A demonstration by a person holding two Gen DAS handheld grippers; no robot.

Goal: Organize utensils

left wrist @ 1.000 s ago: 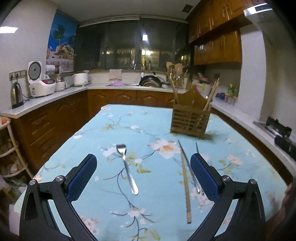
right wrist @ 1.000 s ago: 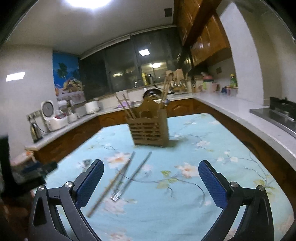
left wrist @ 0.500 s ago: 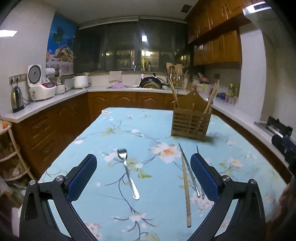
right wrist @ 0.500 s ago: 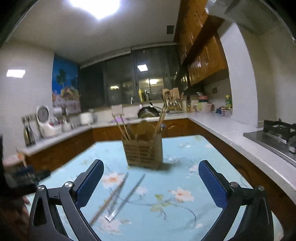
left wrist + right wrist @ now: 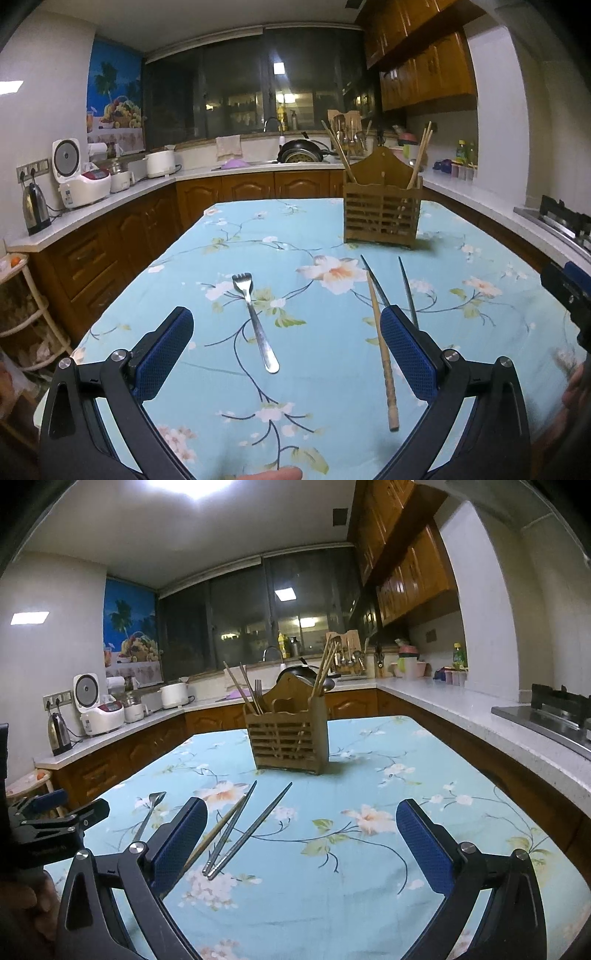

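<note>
Left wrist: fingers [image 5: 286,354] wide above fork [image 5: 255,321]; right fingers [image 5: 301,843] wide; no legible writing.

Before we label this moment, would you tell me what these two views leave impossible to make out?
- Left wrist view: the near ends of the metal chopsticks are hidden behind the left gripper's right finger.
- Right wrist view: the fork's handle is cut off by the right gripper's left finger.
- Both views: the holder's slats hide the lower ends of its contents.

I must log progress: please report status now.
Left gripper open, right gripper open, both empty. Fork, chopsticks flat on table. Holder upright. Nothing blocking.
</note>
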